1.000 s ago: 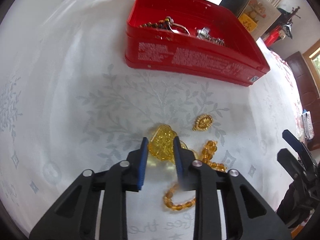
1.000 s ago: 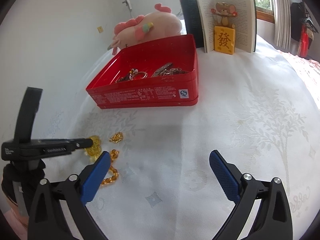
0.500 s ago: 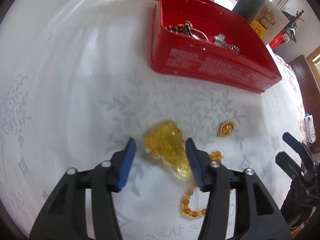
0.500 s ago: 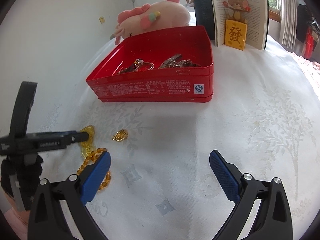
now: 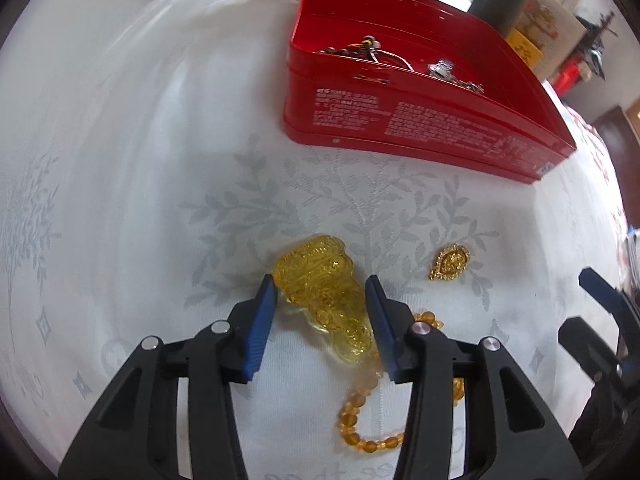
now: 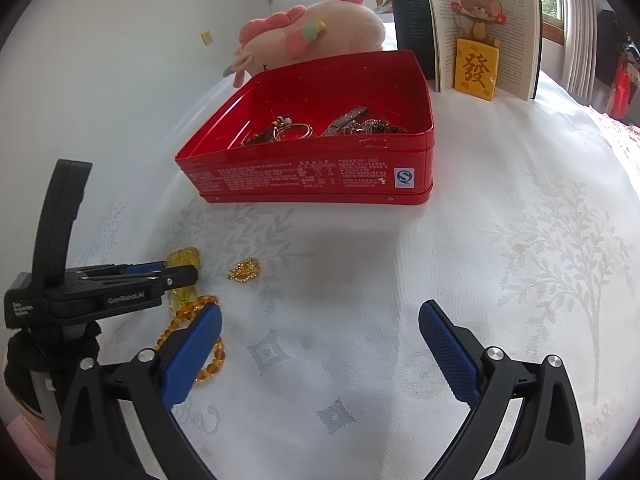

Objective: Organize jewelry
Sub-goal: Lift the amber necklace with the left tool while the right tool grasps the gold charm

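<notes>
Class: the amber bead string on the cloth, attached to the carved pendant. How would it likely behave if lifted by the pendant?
The bead string lies in a loose curve, so it is probably floppy and would dangle below the pendant. The glossy pendant may slip between the closing left tongs. Round beads could roll slightly when pushed.

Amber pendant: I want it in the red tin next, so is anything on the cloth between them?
Nothing visible. Only bare tablecloth lies between the amber pendant and the red tin; the gold brooch sits off to the side.
</notes>
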Demonstrator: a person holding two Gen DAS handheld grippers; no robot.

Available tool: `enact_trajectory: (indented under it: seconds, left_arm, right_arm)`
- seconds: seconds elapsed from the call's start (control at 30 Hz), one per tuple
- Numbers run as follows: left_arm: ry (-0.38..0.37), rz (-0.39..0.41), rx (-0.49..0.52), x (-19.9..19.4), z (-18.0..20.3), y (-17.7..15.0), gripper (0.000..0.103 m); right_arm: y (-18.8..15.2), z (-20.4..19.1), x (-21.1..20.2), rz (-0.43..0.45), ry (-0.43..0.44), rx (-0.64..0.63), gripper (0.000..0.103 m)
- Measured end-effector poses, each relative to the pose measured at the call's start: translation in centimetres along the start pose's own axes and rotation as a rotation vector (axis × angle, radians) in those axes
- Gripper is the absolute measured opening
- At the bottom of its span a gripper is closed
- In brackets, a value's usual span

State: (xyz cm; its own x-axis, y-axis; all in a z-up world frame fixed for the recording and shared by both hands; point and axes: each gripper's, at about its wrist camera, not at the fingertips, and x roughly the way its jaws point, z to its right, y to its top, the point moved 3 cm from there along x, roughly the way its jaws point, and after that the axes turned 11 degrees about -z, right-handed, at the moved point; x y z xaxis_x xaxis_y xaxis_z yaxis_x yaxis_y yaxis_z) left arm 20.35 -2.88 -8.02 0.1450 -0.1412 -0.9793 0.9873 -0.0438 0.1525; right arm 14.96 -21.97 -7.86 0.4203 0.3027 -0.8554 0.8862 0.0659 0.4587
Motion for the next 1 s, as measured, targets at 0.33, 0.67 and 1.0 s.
enact_trajectory:
  seconds: [0.33, 0.67, 1.0]
  left_arm:
    - [-0.089, 0.017, 0.081, -1.5, -3.0, 1.6, 0.014]
    - [-0.123, -0.014, -0.024, 0.1, -2.6, 0.5, 0.062]
    - [0.102, 0.074, 0.069, 0.3, -0.3, -0.2, 0.036]
  right_arm:
    - [0.8, -1.4, 1.4, -0.06, 0.083, -0.033, 0.099]
    - [3.2, -3.4, 4.4, -0.145, 0.137, -0.026, 0.089]
    - [4.1, -3.5, 4.4, -0.153, 0.169, -0.01, 0.074]
